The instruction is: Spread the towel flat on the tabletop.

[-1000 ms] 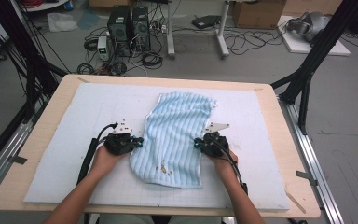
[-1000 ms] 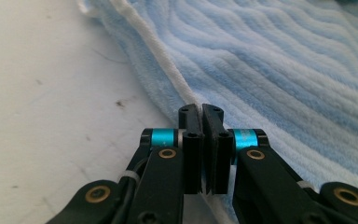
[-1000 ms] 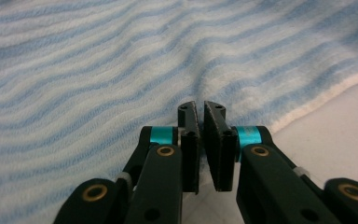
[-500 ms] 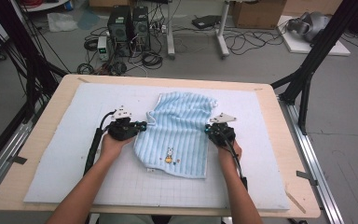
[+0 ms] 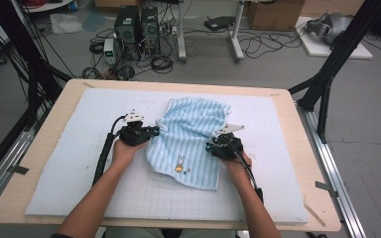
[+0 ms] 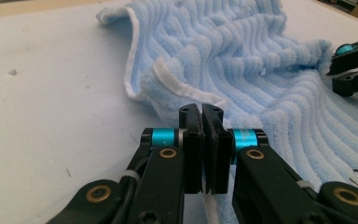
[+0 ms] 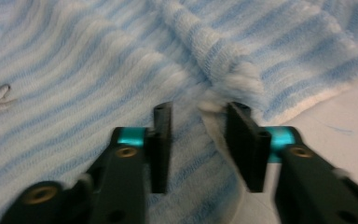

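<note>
- Towel, pale blue ribbed terry [image 5: 191, 139], lies half-folded on the white mat [image 5: 79, 163].
- Left gripper [image 6: 207, 122] pinches its white edge, anchoring the fold.
- Right gripper [image 7: 200, 122] has just been opening, 2 jaws apart, the hem loose between them.

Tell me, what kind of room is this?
Probably a lab or workshop for recording tasks. A wooden table with a white mat holds a blue towel; computer towers and loose cables sit on the floor behind, and black frame struts flank the table.
</note>
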